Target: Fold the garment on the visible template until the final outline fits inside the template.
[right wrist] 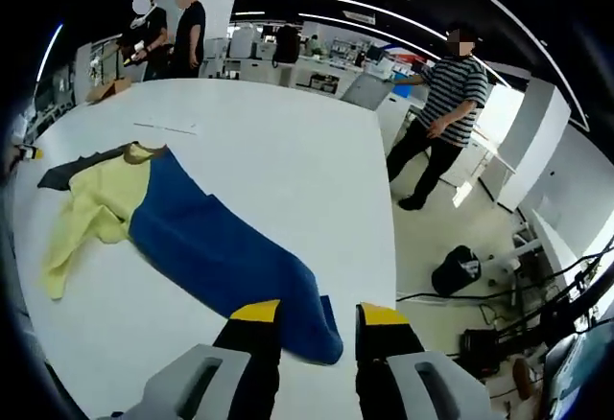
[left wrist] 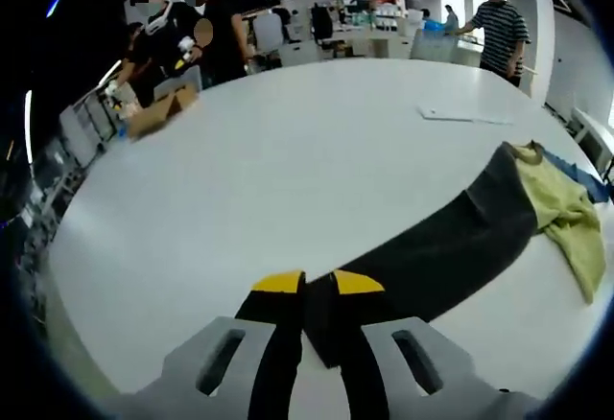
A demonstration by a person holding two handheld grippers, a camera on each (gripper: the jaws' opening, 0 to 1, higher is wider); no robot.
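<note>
A long garment lies stretched across the white table. It has a dark grey end, a pale yellow middle and a blue end. My left gripper sits at the tip of the dark grey end, its jaws close together with the cloth corner between them. Far across the table, its yellow tip shows by the dark end. My right gripper stands open at the blue end, and the cloth's rounded tip lies flat between the two jaws.
A thin white sheet lies flat beyond the garment. A cardboard box stands at the far rim, with two people behind it. A person in a striped shirt stands past the table edge. A black bag sits on the floor.
</note>
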